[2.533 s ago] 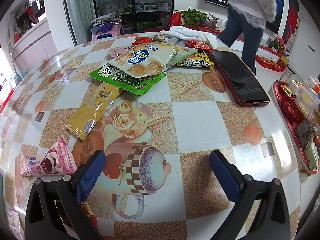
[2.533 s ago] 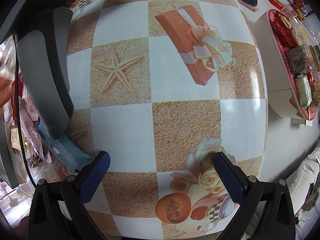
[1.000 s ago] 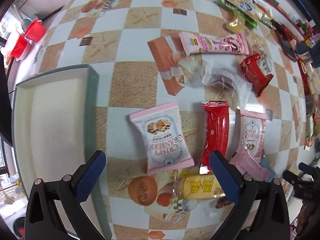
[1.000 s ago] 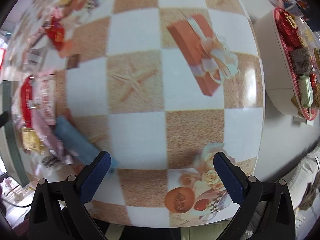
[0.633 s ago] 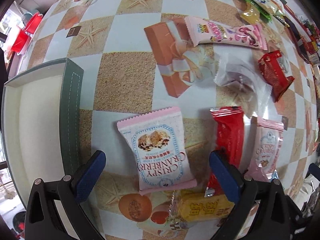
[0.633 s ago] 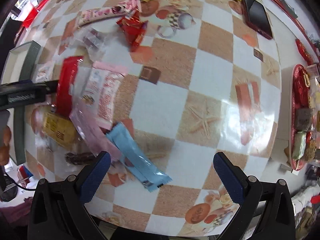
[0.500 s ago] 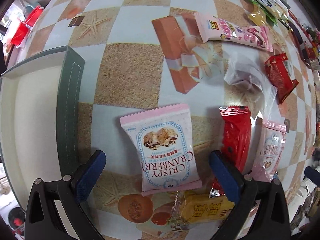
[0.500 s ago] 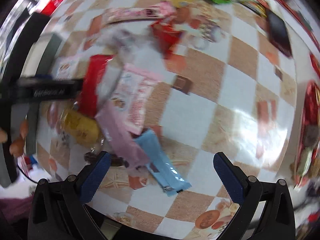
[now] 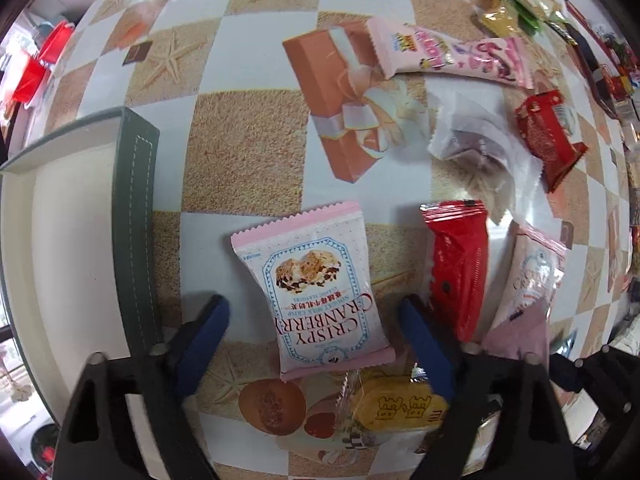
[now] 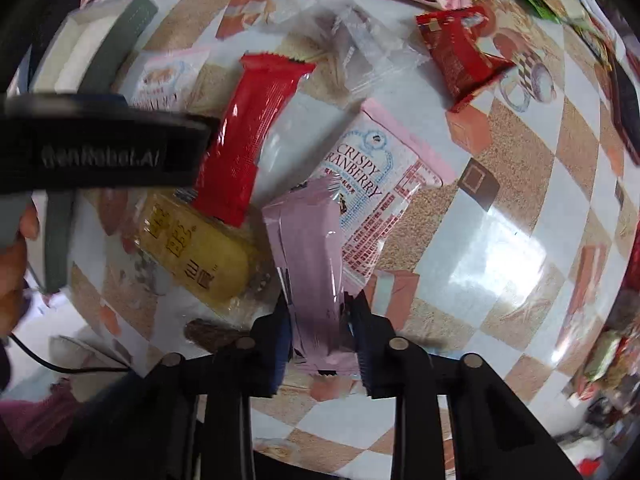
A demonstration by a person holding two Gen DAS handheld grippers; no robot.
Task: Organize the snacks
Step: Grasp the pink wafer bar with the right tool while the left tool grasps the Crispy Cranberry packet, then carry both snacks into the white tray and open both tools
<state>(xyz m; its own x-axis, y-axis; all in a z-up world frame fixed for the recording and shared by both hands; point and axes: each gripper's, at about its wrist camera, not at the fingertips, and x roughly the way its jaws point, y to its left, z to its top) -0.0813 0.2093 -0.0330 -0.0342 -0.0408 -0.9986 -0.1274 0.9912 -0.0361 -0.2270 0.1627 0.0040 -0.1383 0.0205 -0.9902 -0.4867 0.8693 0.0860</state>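
Right gripper (image 10: 320, 316) clamps mauve bar (image 10: 310, 248); left gripper (image 9: 316, 320) narrowing astride "CRISPY CRANBERRY" packet (image 9: 310, 288)

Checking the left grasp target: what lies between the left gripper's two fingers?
In the left wrist view, the pink Crispy Cranberry packet lies between the left gripper fingers, untouched; its jaws have just been closing.

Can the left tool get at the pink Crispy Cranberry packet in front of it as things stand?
Probably yes: the left tool straddles the Crispy Cranberry packet, its jaws just closing in, nothing on top; the yellow snack only touches its near edge.
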